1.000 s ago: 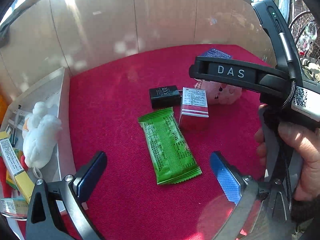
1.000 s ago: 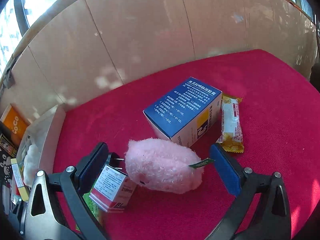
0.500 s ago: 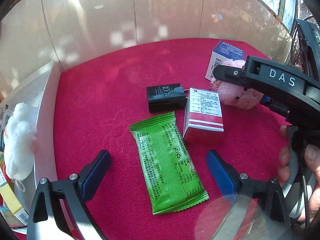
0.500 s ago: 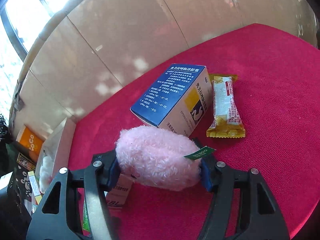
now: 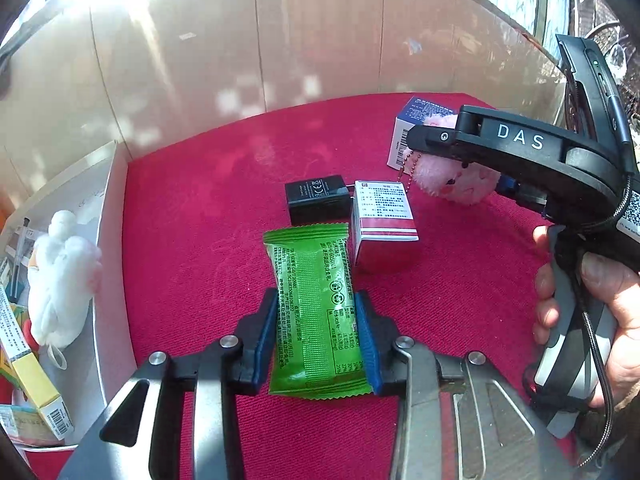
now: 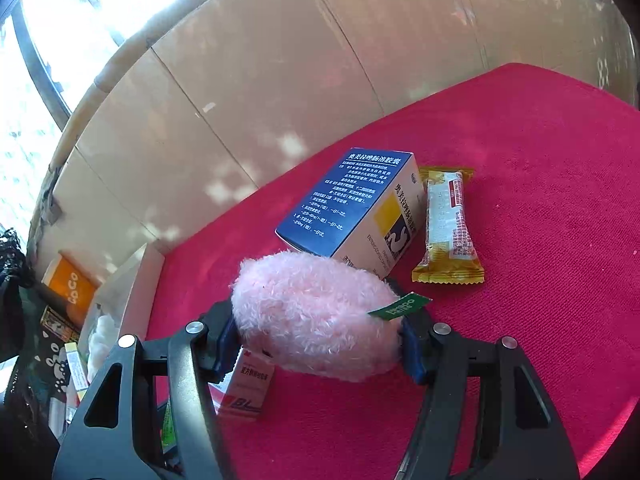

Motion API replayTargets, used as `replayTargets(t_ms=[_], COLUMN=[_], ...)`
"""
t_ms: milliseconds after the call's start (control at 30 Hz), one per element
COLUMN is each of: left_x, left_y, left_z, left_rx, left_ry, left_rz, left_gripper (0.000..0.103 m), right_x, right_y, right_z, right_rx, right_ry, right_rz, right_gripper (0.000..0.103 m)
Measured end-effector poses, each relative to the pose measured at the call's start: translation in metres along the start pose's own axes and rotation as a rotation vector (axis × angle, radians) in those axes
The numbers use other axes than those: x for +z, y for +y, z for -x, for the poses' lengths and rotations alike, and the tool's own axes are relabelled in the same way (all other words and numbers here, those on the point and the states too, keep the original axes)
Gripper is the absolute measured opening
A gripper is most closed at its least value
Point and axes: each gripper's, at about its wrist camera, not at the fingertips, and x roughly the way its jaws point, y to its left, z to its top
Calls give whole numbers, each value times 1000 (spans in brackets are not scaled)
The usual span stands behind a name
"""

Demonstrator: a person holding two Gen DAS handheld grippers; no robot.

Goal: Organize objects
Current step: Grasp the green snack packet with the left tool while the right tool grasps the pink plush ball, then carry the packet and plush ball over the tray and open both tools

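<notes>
My left gripper [image 5: 315,336] has its blue pads pressed against both long edges of the green snack packet [image 5: 312,312], which lies flat on the red cloth [image 5: 192,216]; its print is too small for me to read. My right gripper [image 6: 318,344] is clamped around the pink plush toy [image 6: 316,316], whose green tag [image 6: 400,305] carries writing I cannot make out.

Readable text: "DAS" on the right gripper's housing, seen only from the left wrist; "CE" on the one black charger [image 5: 319,199]; "BL" on the red-and-white box [image 6: 246,388]; "GoGo" on an orange pack [image 6: 70,286] at the far left.

Only the right wrist shows the yellow snack bar [image 6: 450,228], lying just beside the blue-and-white medicine box [image 6: 356,208]. Only the left wrist shows the plush's bead chain [image 5: 405,168] and my hand [image 5: 592,312] on the grip.

I count two plush toys, pink and white [image 5: 60,276], the white one in the white tray [image 5: 106,240] at the left, and two wrapped snacks.
</notes>
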Motion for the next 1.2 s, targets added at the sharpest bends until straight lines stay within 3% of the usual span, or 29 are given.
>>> replayTargets(t_ms=[233,500,900,1200], left_x=[2,3,6,-8], left_y=[-3,6,60,107], left_z=[42,67,107,121], left_rx=[50,28,76,149], left_ry=[-119,-159,-259,-287], left_rz=[-37,-3,128,232], left_gripper=[37,37,37,37], right_x=[1,-16,-24,-37], right_y=[19,58,93,129], right_z=[26,81,97,94], right_rx=[-13,-4,39,69], right_ry=[-107,-224,-193,-162], right_rz=[60,121,170,265], right_gripper=[64,64,64,64])
